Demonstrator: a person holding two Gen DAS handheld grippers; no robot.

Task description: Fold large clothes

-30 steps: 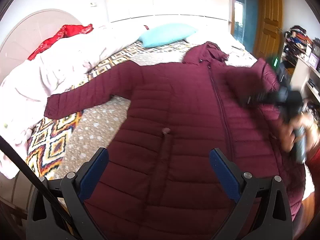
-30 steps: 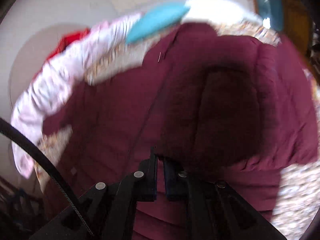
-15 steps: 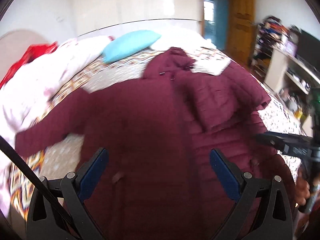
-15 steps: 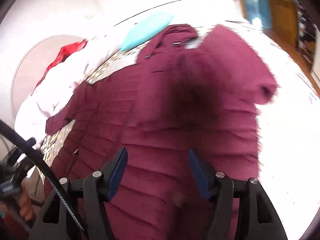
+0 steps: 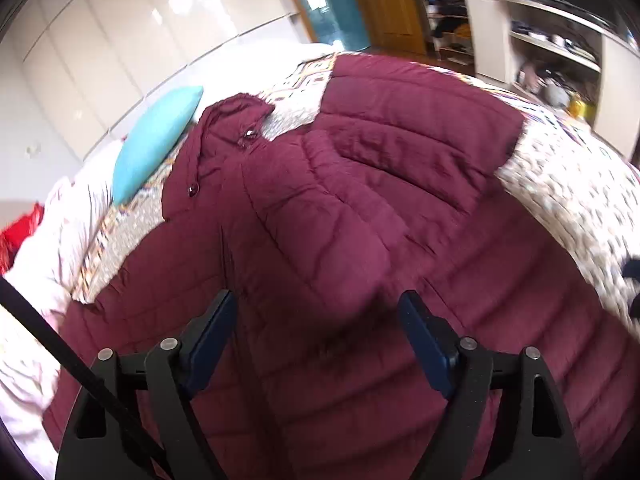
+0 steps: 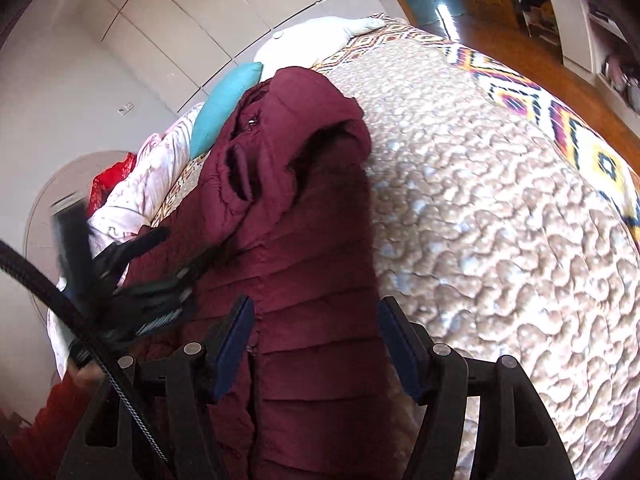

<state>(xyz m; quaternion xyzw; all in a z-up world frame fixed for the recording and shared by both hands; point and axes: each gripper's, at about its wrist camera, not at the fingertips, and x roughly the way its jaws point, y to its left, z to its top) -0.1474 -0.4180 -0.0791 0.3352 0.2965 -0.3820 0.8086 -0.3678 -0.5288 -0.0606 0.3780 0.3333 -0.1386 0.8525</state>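
While the maroon puffer jacket lies front-up across the bed, one sleeve is already laid over its chest, so you are, by my judgement, midway through the sleeve folds. Your left claw and right claw both hover spread wide, gripping nothing. Next you likely need the other sleeve, which neither view shows; the hem is cut off, and the left claw blurs in the right view.

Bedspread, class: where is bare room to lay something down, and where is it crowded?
Free: the bedspread right of the maroon jacket, out to its patterned border. Crowded: left of the jacket, with the teal pillow, pink bedding and the left gripper.
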